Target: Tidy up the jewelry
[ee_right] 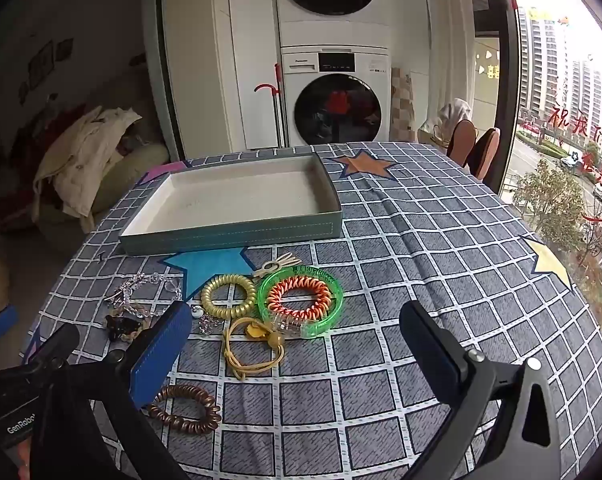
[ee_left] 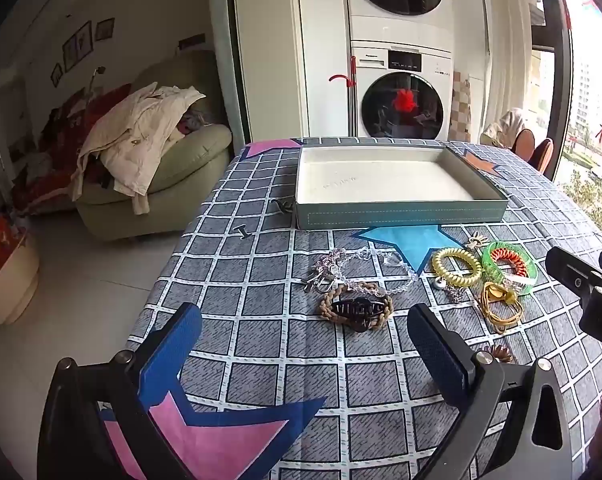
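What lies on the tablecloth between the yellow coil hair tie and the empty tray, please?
Only a blue star printed on the cloth: both wrist views show nothing else between the yellow coil hair tie and the tray.

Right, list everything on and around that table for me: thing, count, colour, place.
Tray: one, grey-green with a cream inside, empty, far part of the table.
Tablecloth: one, grey check with coloured stars, over the table.
Yellow coil tie: one, before the tray.
Green bangle: one, right of the yellow coil, around an orange coil tie.
Yellow cord tie: one, nearer than the bangle.
Brown coil tie: one, nearest edge.
Crystal chain: one, clear, left of the yellow coil.
Braided band: one, tan, around a black claw clip.
Washer and dryer: two, white, stacked behind.
Sofa: one, green, piled with clothes.
Left gripper: open, empty.
Right gripper: open, empty.
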